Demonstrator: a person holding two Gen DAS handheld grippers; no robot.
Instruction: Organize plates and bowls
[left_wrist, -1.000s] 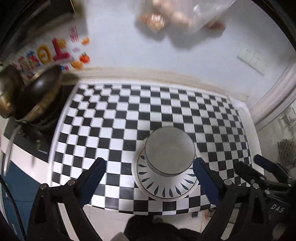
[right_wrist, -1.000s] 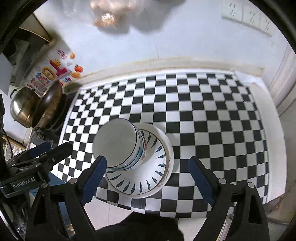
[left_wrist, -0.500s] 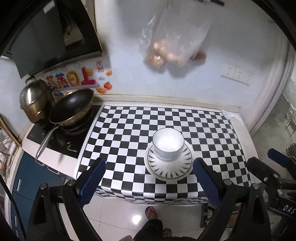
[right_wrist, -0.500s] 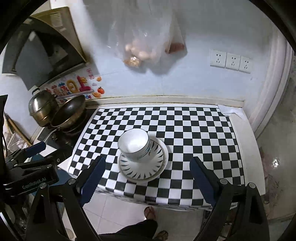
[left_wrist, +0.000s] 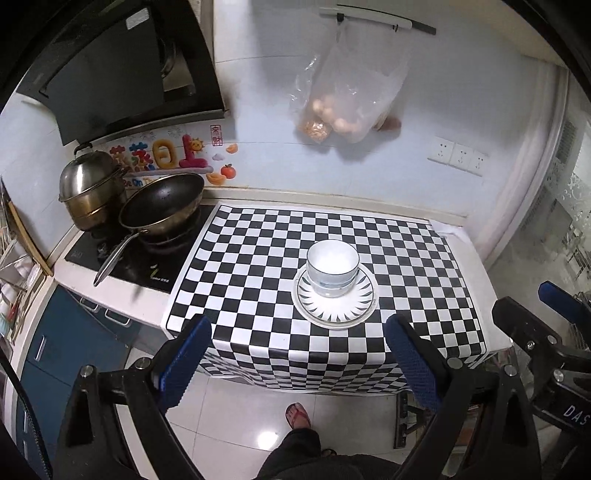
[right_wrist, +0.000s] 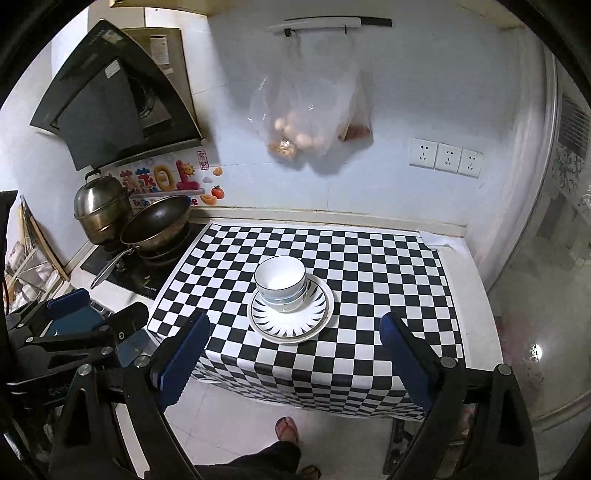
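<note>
A white bowl (left_wrist: 332, 266) stands stacked on a white plate (left_wrist: 335, 309) with a dark leaf-pattern rim, on the checkered counter (left_wrist: 258, 266). The same bowl (right_wrist: 280, 281) and plate (right_wrist: 291, 323) show in the right wrist view. My left gripper (left_wrist: 299, 354) is open and empty, held well back from the counter's front edge. My right gripper (right_wrist: 293, 352) is open and empty too, also far back. Each gripper appears at the side of the other's view.
A black pan (left_wrist: 160, 206) and a steel pot (left_wrist: 90, 188) sit on the stove at the left. A plastic bag of food (left_wrist: 343, 107) hangs on the wall. Wall sockets (right_wrist: 445, 157) are at the right. A person's sandalled foot (left_wrist: 297, 415) is on the floor tiles below.
Both grippers have pulled far back and up from the bowl and plate. The stack now looks small and the whole counter, stove and floor are in view.
</note>
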